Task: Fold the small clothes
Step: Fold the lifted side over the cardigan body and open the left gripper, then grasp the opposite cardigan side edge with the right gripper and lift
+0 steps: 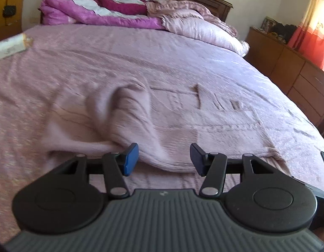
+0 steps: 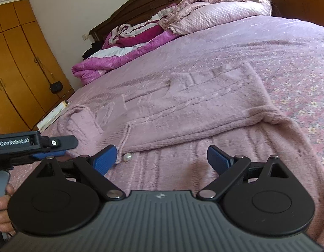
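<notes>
A pink knitted sweater is spread on the bed, its long axis running across in front of both tools. The left gripper is held with jaws apart at the bunched near hem; the right gripper is likewise spread, empty, over the front edge. Open bedspread is left beyond for folding.

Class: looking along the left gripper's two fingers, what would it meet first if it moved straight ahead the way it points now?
Most likely the pink garment: the open left gripper sits right at its near edge, with a raised fold just ahead. Beyond lies only the bedspread; exact depth is unclear.
</notes>
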A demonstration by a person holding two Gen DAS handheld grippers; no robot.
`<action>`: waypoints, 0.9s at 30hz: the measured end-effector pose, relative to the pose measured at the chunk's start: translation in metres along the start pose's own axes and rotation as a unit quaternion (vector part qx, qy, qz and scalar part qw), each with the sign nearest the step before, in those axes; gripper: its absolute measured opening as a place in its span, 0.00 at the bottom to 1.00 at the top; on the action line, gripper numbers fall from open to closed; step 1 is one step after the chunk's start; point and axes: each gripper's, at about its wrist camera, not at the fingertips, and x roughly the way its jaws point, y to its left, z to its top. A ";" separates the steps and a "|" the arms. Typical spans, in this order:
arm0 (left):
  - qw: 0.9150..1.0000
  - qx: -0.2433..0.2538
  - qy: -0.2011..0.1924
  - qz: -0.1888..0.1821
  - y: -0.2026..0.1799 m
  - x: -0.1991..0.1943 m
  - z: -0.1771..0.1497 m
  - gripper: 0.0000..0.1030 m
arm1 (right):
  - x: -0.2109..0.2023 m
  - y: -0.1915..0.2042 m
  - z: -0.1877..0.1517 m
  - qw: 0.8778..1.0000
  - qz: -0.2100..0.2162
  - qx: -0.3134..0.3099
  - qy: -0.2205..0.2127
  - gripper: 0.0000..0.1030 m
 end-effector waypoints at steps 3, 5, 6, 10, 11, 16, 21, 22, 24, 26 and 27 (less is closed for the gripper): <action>1.000 -0.007 -0.010 0.015 0.013 -0.010 0.002 0.54 | 0.006 0.009 0.003 1.000 0.015 -0.001 0.009 0.94; 0.999 -0.007 -0.016 0.028 0.020 -0.015 0.002 0.54 | 0.011 0.015 0.005 1.000 0.023 -0.007 0.012 0.94; 0.999 -0.007 -0.020 0.035 0.025 -0.018 0.001 0.54 | 0.013 0.019 0.007 0.999 0.029 -0.010 0.013 0.94; 0.998 -0.029 -0.032 0.053 0.045 -0.028 0.000 0.54 | 0.024 0.033 0.012 0.998 0.059 -0.016 0.022 0.94; 0.997 -0.035 -0.034 0.057 0.050 -0.030 0.000 0.54 | 0.026 0.036 0.013 0.998 0.062 -0.017 0.025 0.94; 0.994 -0.069 -0.044 0.067 0.076 -0.034 -0.001 0.54 | 0.046 0.046 0.017 0.996 0.078 -0.014 0.045 0.93; 0.992 -0.105 -0.055 0.050 0.094 -0.038 -0.001 0.54 | 0.070 0.044 0.019 0.993 0.087 0.026 0.073 0.86; 0.992 -0.105 -0.057 0.050 0.096 -0.039 0.000 0.54 | 0.073 0.045 0.020 0.994 0.083 0.026 0.074 0.84; 0.991 -0.103 -0.059 0.053 0.097 -0.039 0.000 0.54 | 0.078 0.047 0.021 0.994 0.075 0.021 0.074 0.81; 0.991 -0.103 -0.058 0.055 0.100 -0.039 0.001 0.54 | 0.079 0.050 0.022 0.995 0.069 0.008 0.074 0.74; 0.991 -0.103 -0.058 0.056 0.100 -0.038 0.001 0.54 | 0.078 0.051 0.023 0.995 0.067 0.002 0.074 0.72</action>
